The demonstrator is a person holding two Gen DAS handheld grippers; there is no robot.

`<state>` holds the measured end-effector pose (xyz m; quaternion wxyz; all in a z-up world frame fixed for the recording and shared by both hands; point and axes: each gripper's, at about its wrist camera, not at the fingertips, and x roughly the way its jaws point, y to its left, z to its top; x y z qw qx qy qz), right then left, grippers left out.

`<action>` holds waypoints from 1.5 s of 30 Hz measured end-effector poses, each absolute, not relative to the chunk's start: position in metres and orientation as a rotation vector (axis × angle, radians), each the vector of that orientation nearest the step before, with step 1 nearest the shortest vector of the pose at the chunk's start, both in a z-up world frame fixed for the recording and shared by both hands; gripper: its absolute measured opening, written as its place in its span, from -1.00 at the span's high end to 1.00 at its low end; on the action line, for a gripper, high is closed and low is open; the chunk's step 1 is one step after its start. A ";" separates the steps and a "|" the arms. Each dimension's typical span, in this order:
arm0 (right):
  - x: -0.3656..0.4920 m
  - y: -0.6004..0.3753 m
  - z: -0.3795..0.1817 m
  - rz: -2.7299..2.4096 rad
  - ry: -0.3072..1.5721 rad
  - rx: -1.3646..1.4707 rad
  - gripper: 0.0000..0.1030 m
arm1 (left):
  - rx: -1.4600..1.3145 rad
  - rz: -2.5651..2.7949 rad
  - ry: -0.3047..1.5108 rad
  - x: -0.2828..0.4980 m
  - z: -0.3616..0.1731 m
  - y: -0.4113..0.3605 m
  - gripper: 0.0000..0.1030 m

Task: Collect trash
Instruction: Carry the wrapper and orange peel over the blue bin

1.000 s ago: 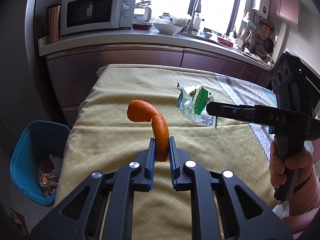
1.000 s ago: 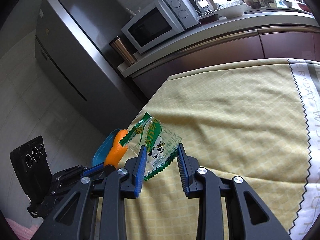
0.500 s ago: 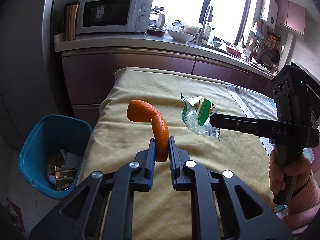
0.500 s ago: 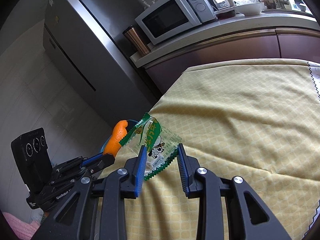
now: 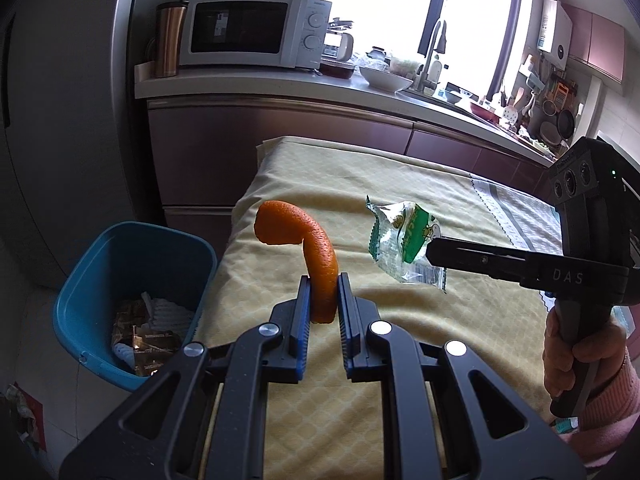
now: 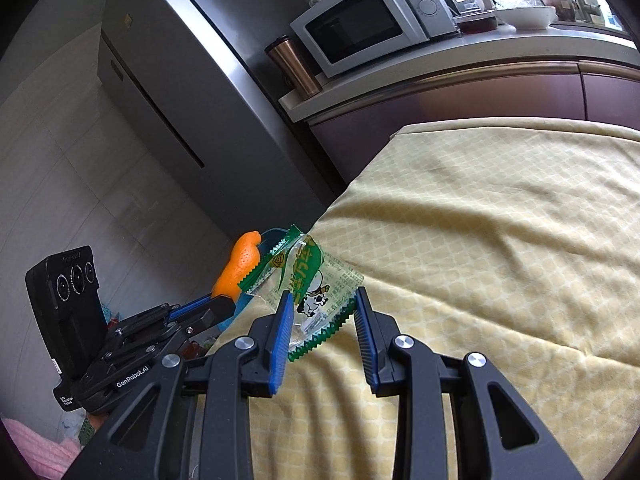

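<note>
My left gripper (image 5: 321,286) is shut on a curled orange peel (image 5: 308,244), which stands up from the jaws above the left edge of the yellow-clothed table (image 5: 360,184). My right gripper (image 6: 320,300) is shut on a crumpled green and clear snack wrapper (image 6: 312,276), held above the cloth. In the left wrist view the right gripper (image 5: 430,249) comes in from the right with the wrapper (image 5: 404,236) at its tip. In the right wrist view the left gripper (image 6: 218,302) shows at lower left with the peel (image 6: 240,264). A blue bin (image 5: 132,256) with trash inside stands on the floor left of the table.
A kitchen counter (image 5: 256,84) with a microwave (image 5: 248,34), a copper tumbler (image 5: 168,38), bowls and a sink runs behind the table. A grey fridge (image 6: 168,92) stands at the left. A hand in a pink sleeve (image 5: 576,364) holds the right gripper.
Both grippers have moved left along the table with their loads. The blue bin has come further into the left wrist view, and the fridge fills more of the right wrist view.
</note>
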<state>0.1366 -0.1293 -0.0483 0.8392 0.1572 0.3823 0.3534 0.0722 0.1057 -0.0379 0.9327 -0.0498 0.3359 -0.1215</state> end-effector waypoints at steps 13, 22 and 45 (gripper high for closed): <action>0.137 -0.096 -0.043 0.792 0.816 0.269 0.44 | -0.133 -0.188 0.687 0.071 -0.040 0.135 0.74; 0.137 -0.074 -0.037 0.824 0.811 0.216 0.44 | -0.157 -0.145 0.684 0.070 -0.042 0.154 0.74; 0.143 -0.026 -0.032 0.891 0.818 0.149 0.44 | -0.181 -0.059 0.673 0.071 -0.043 0.188 0.74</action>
